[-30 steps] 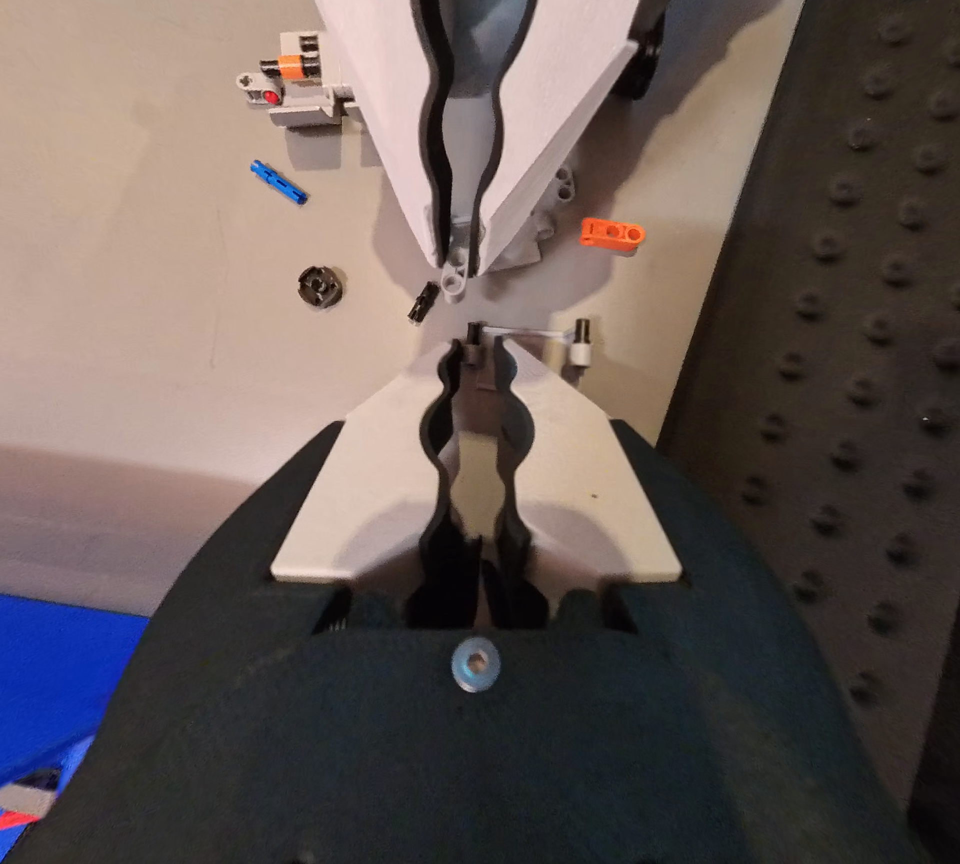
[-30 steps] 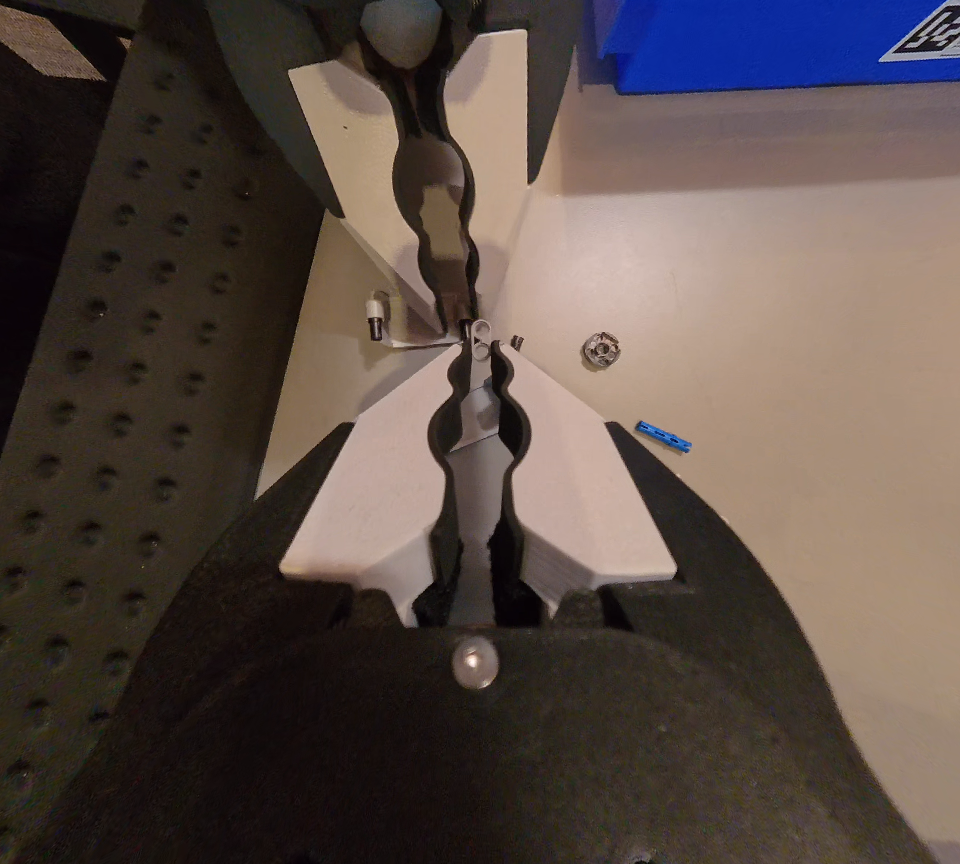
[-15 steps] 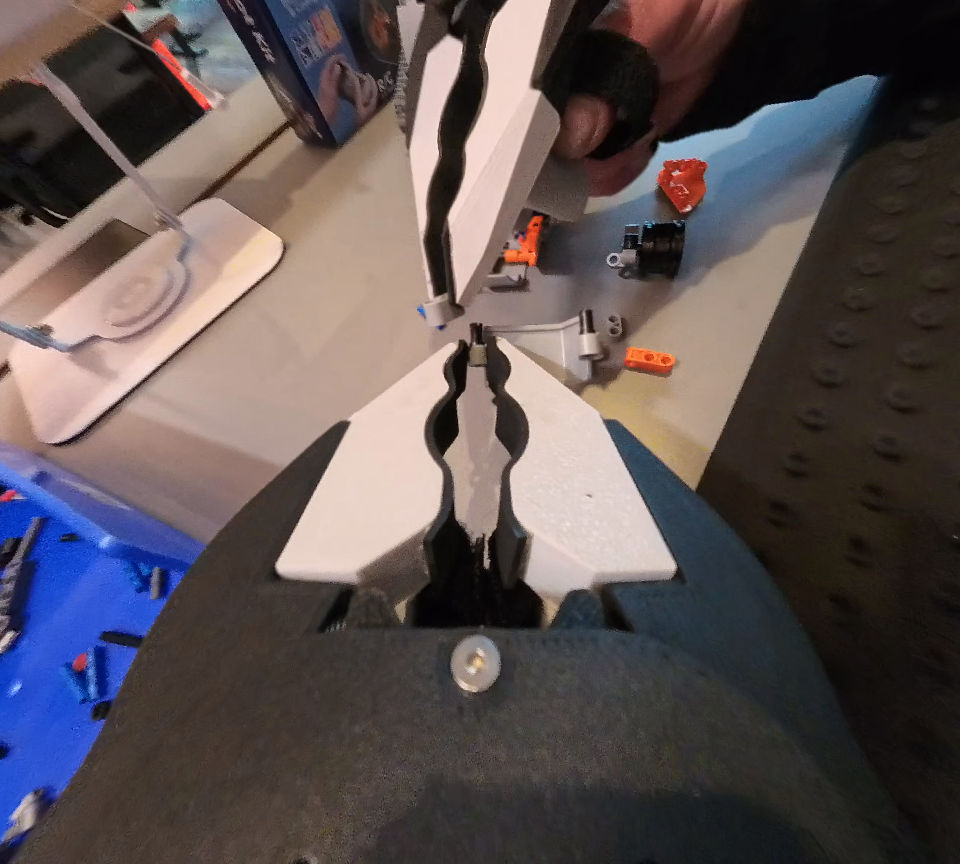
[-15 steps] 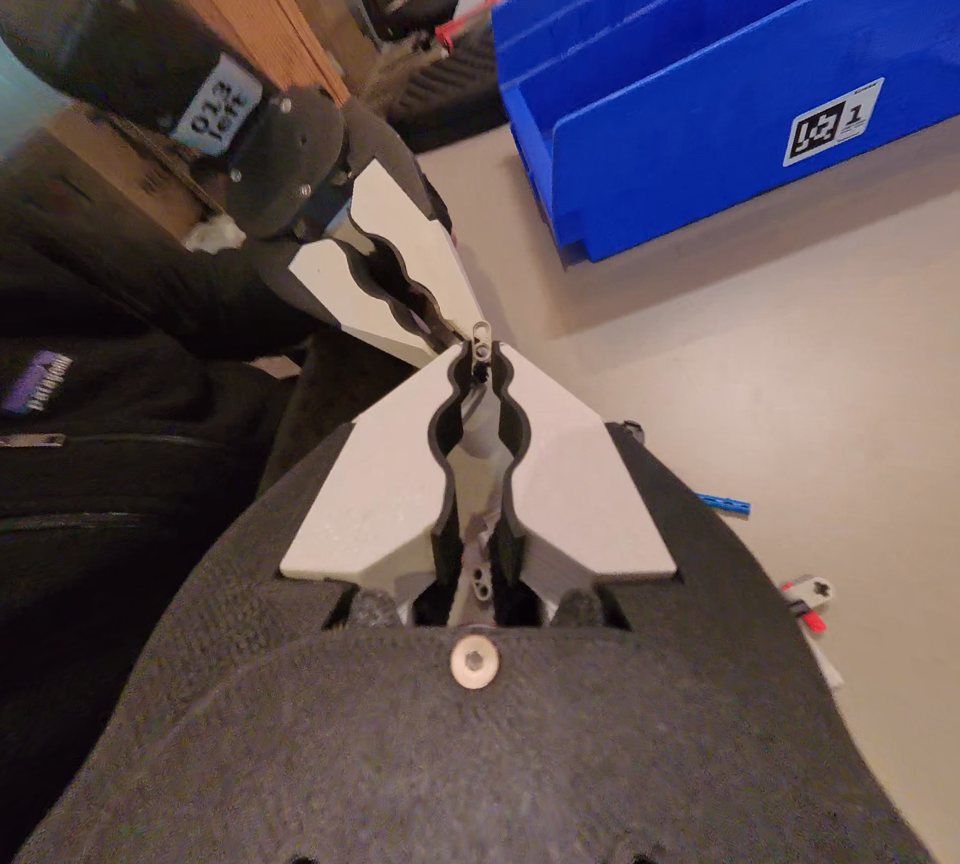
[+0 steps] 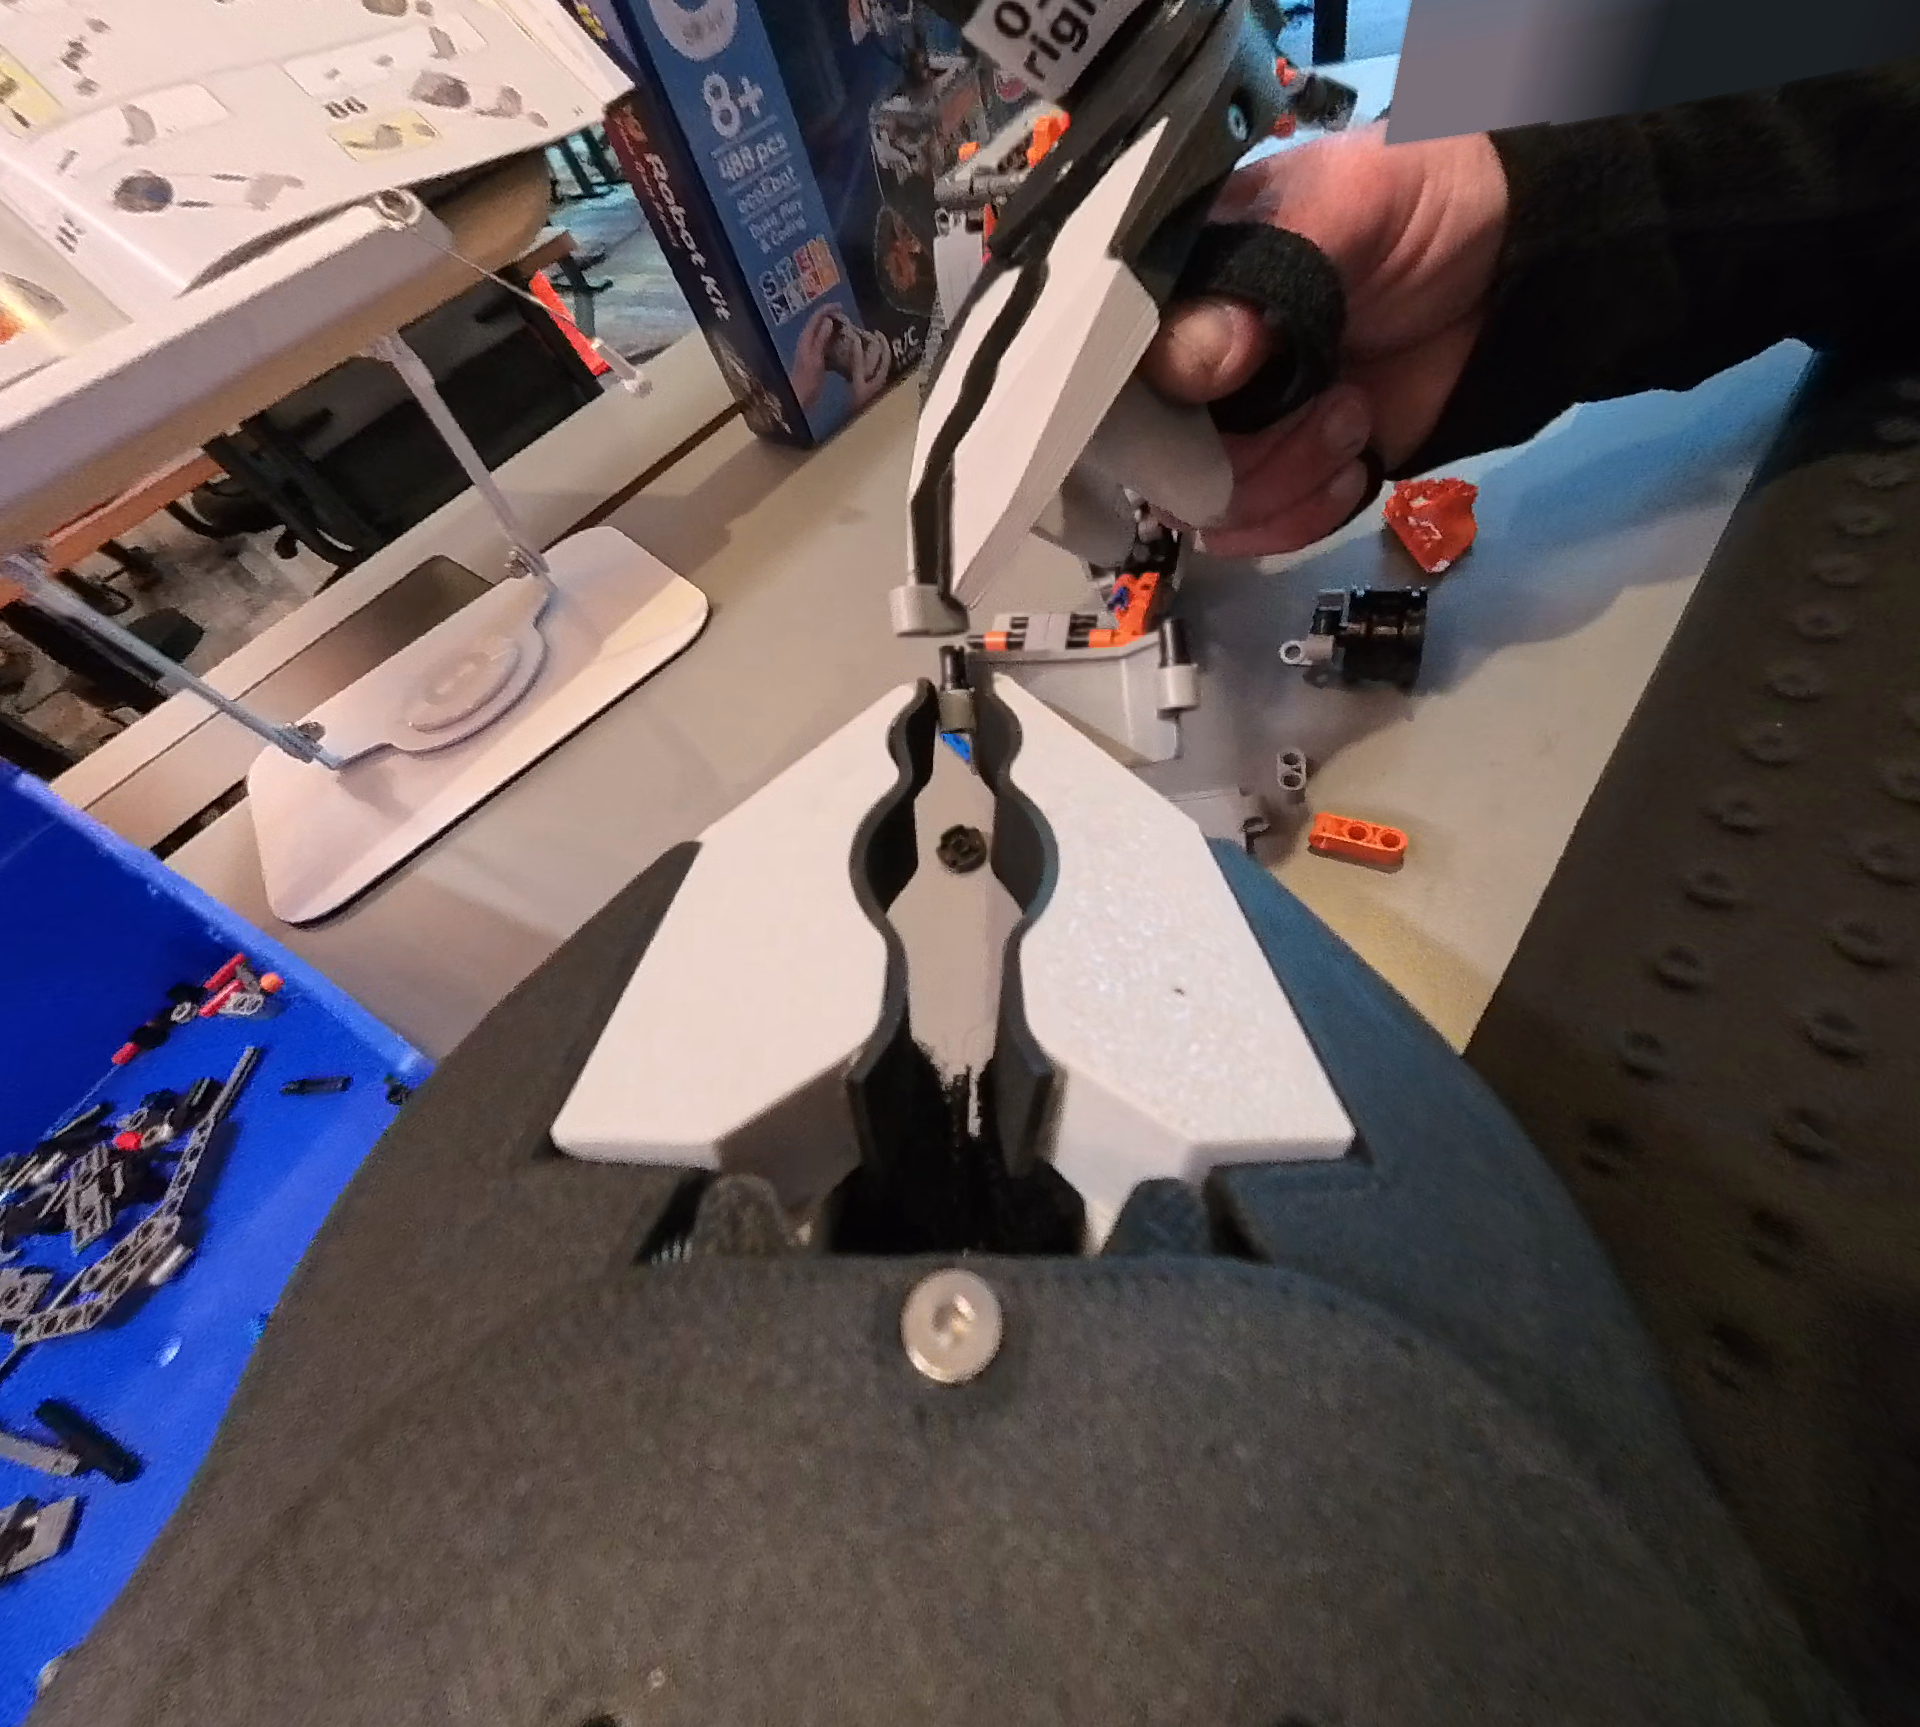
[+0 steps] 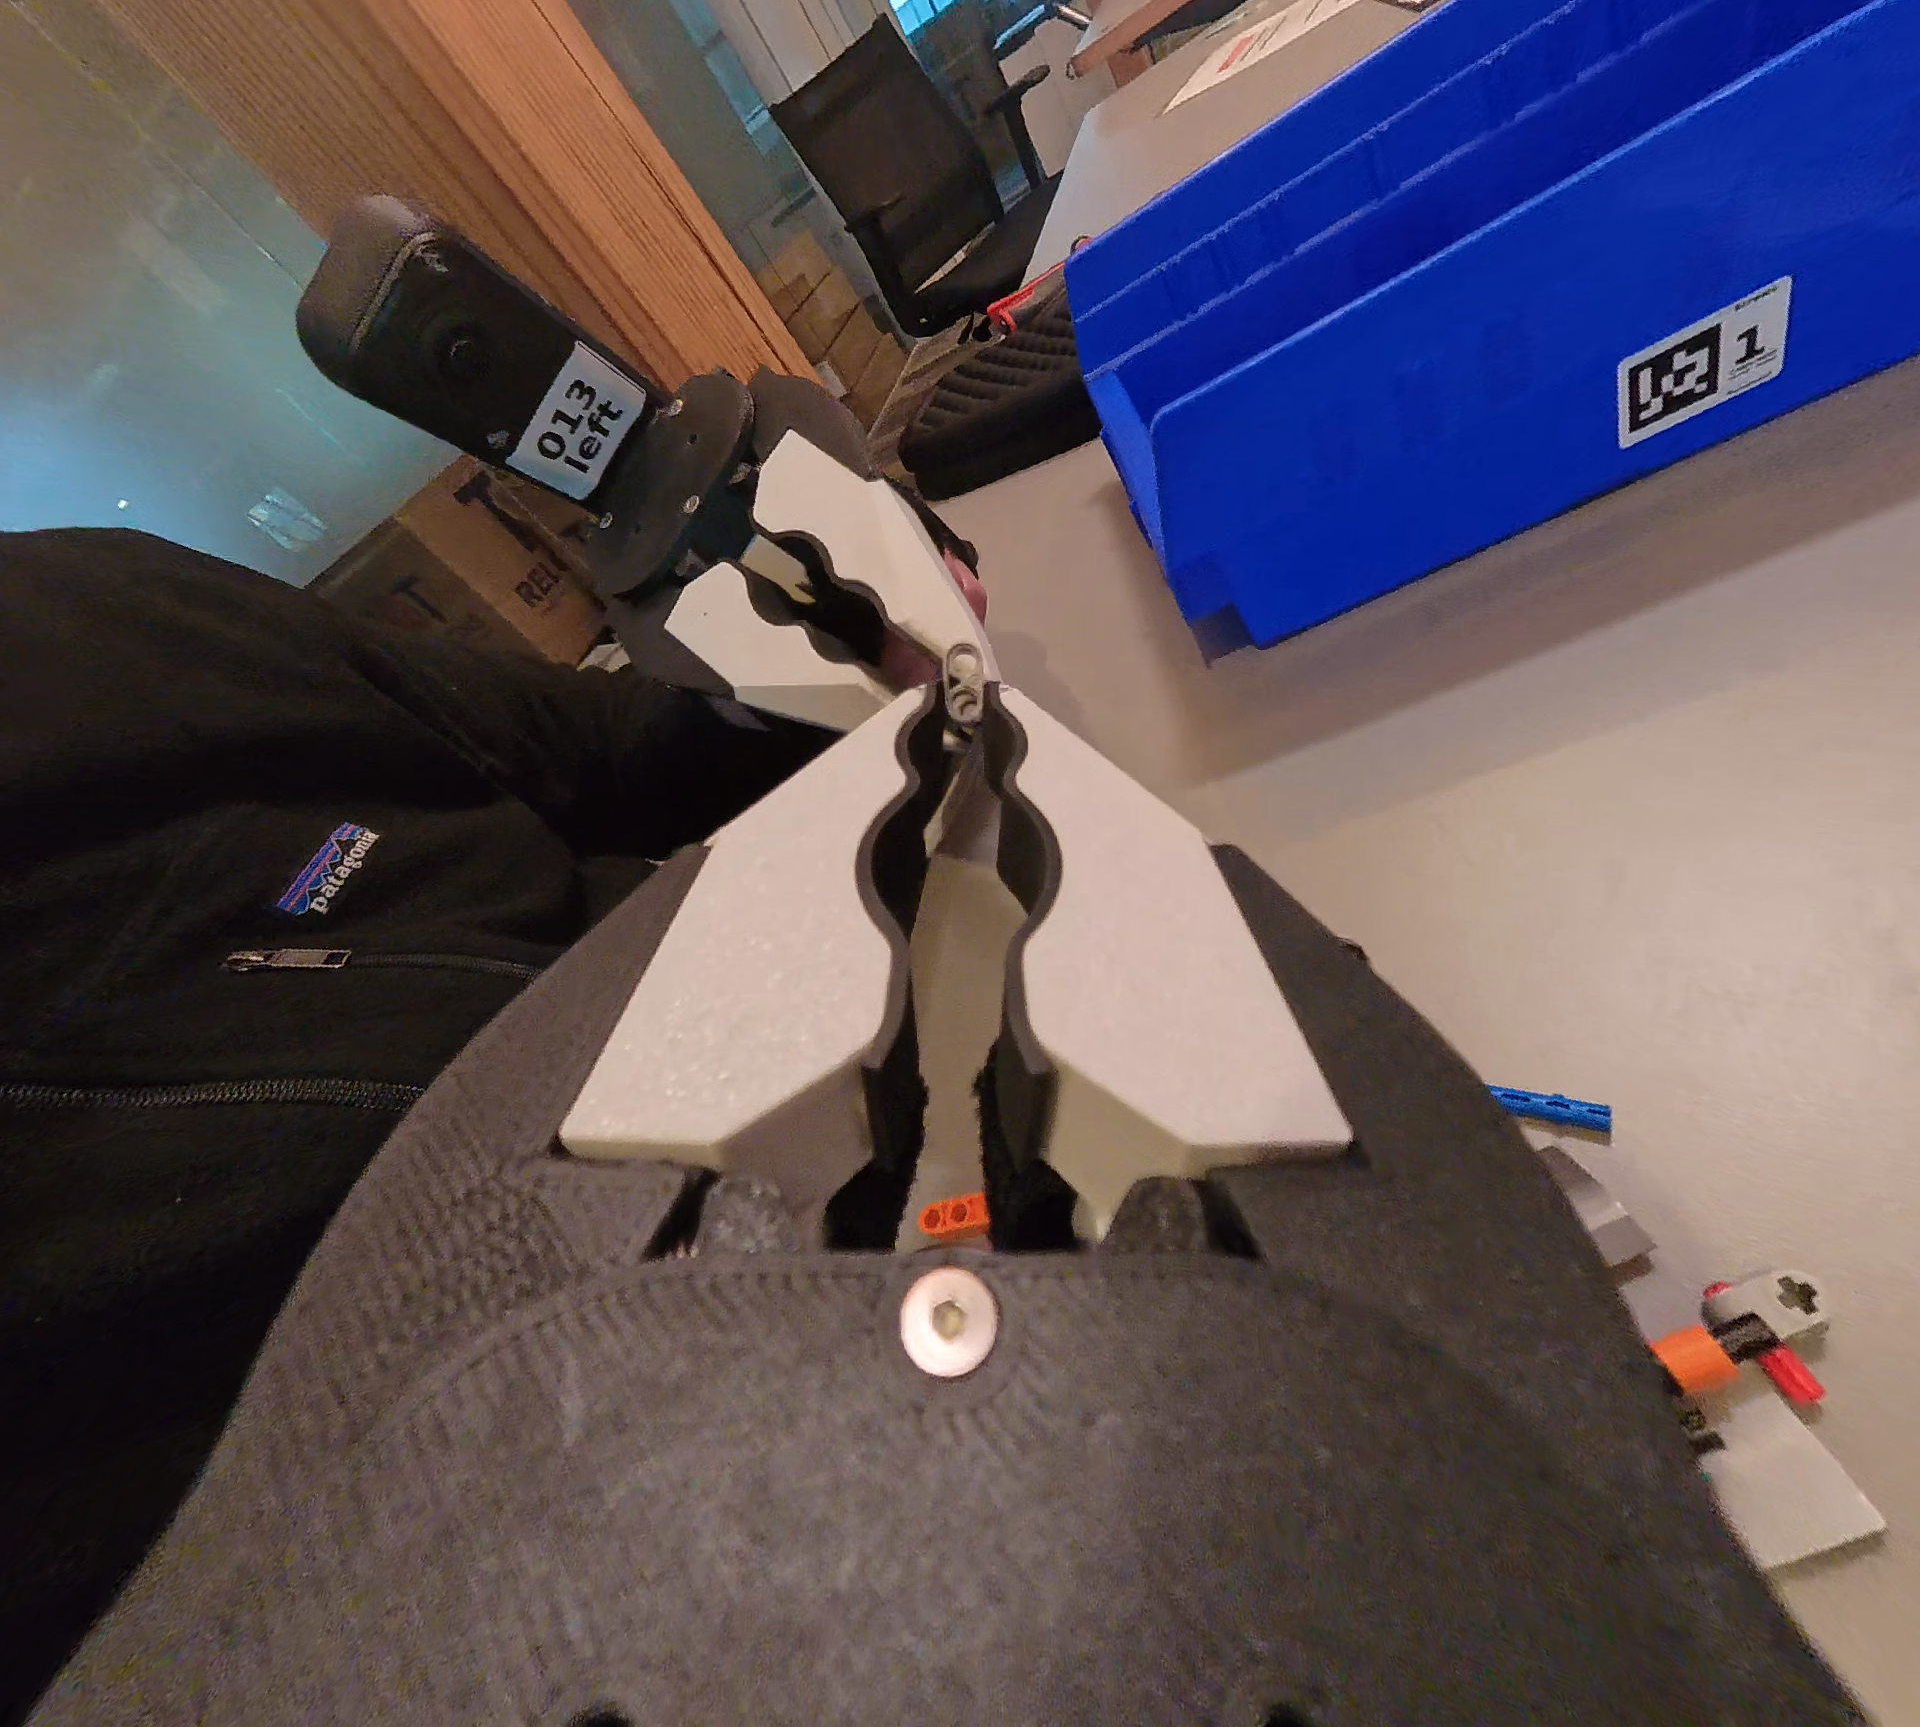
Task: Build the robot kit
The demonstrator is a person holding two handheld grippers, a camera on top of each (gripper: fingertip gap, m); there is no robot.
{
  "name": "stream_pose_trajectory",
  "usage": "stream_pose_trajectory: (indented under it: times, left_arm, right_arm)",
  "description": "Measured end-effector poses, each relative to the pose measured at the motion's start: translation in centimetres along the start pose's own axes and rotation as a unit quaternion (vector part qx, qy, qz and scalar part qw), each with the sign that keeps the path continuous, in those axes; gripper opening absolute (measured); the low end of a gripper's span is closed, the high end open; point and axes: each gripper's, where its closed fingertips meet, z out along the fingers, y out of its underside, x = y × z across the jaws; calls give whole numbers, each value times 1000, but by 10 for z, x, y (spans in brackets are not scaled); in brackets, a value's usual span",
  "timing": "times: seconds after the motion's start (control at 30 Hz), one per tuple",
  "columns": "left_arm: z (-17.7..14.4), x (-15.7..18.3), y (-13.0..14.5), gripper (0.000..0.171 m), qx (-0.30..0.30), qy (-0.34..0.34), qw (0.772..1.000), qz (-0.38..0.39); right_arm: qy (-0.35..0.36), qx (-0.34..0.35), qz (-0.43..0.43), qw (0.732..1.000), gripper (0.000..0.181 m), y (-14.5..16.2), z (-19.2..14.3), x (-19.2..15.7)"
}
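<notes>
My left gripper is shut on a small black pin that sticks up from its tips. My right gripper comes down from above in a person's hand and is shut on a small grey connector with holes. Connector and pin are tip to tip, a small gap apart, above the table. In the right wrist view my right gripper holds the grey connector, with the left gripper's white fingers just behind it.
A grey part-built assembly, a black wheel part, a red piece and an orange beam lie on the table. A blue parts bin, a booklet stand, a blue box and a black mat surround them. Left and right tips are no more than a few centimetres apart.
Both grippers have lifted off the table and tilted up, so the views now look across the room. Each still holds its small piece, now closer tip to tip.
</notes>
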Motion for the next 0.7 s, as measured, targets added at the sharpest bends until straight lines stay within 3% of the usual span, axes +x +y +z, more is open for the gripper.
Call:
stream_pose_trajectory:
  times: [0.7]
  left_arm:
    - [-4,-2,-8,3,5,-43,998,39]
  right_arm:
    - [43,3,-94,995,3,-3,4,-5]
